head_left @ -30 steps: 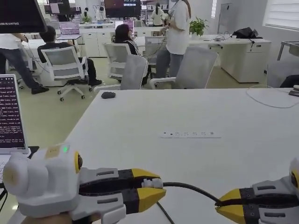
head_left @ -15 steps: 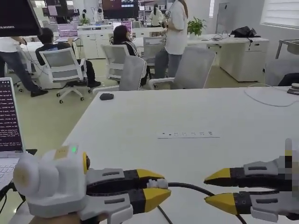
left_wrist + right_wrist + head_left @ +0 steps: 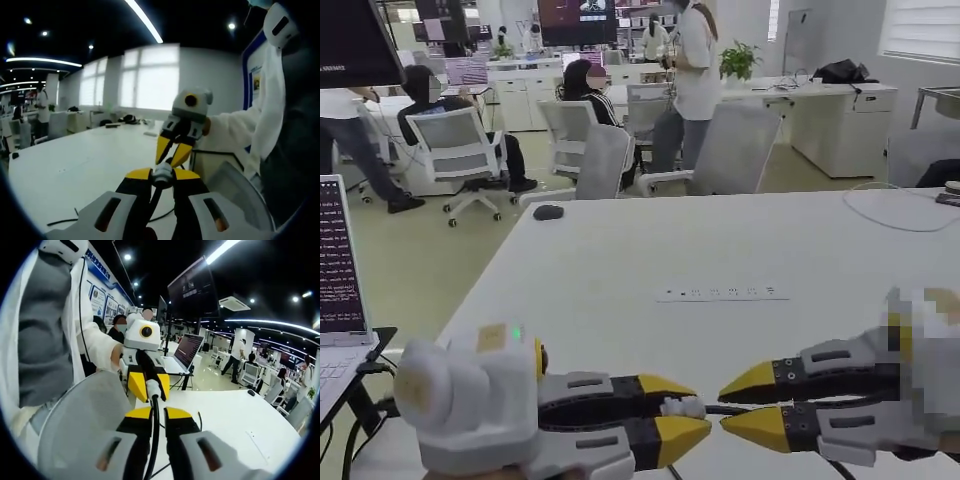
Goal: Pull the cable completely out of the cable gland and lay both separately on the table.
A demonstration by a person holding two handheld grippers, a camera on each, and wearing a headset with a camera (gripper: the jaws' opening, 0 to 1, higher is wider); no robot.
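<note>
A: Entry one, left tool (image 3: 700,409)?
B: Clenched on the white cable gland (image 3: 163,175); held above the desk (image 3: 740,250).
A: Entry two, right tool (image 3: 722,409)?
B: Facing the first, tips nearly meeting; jaws slightly parted, straddling the black cable (image 3: 154,440) just beside the gland; cable runs into the gland.

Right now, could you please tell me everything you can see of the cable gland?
The cable gland is a small, whitish, plastic-looking fitting, clamped between the left gripper's yellow tips above the table. They hide most of its body. The black cable leaves its end toward the right gripper, so it is not yet pulled out.
</note>
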